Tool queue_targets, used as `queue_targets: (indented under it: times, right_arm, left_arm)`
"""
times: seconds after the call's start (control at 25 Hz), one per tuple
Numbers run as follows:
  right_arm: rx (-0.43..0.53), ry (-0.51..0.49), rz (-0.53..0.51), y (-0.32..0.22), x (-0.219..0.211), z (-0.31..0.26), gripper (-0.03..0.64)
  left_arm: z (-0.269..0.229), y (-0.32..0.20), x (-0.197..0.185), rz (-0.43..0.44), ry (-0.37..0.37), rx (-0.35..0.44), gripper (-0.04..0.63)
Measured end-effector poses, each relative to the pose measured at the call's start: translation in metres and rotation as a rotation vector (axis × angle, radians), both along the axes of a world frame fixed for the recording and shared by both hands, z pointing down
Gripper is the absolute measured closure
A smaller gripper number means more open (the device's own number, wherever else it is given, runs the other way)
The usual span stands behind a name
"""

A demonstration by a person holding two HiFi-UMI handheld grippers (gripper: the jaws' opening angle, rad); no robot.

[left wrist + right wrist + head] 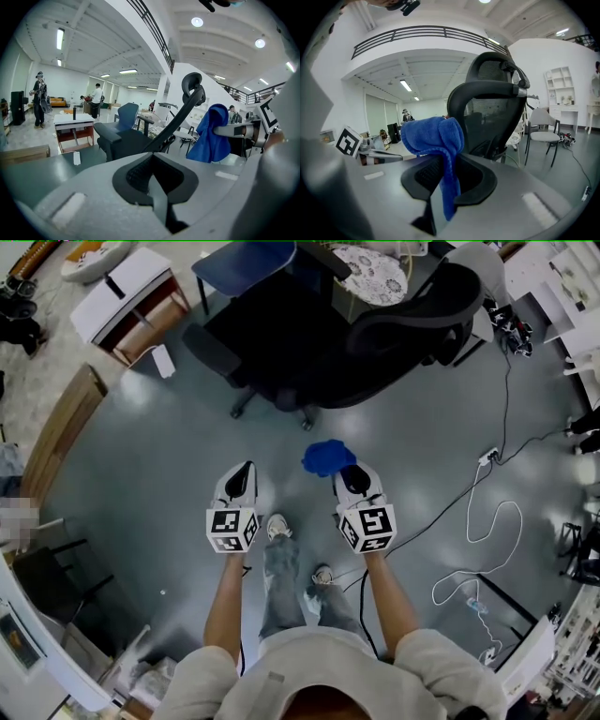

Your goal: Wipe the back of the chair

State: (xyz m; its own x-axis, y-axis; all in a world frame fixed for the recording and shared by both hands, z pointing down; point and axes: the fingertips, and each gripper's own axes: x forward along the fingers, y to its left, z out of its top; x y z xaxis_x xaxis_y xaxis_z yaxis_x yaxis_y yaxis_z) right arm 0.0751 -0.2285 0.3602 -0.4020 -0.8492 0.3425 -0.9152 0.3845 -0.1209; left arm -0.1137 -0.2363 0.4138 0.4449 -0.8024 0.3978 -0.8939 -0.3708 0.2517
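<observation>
Open floor (169, 456) is lying ahead of both grippers, giving me room to step in. The chair (394, 324) is standing well ahead, its backrest on the right gripper's (350, 472) side and its wheeled base nearest. A cable (487, 521) is trailing off to that gripper's right and could be catching a foot. The left gripper (246, 471) is riding alongside, jaws together and empty. The right jaws are pinching a blue cloth (326, 457) by a narrow fold; I'm judging that dragging over the mesh could be pulling it free
</observation>
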Motion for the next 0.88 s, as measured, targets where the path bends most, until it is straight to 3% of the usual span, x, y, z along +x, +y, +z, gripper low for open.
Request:
queue_targets:
  times: [0.32,0.88]
  right_arm:
    - [-0.004,-0.035,-0.027,-0.007,0.006,0.059,0.545]
    - [0.068,-0.054,-0.062,-0.055,-0.012,0.192,0.545]
  left_arm:
    - [0.045,-0.001,-0.005,-0.058,-0.004,0.042,0.591]
    - [0.183,-0.044,0.000,-0.037,0.005,0.135,0.591]
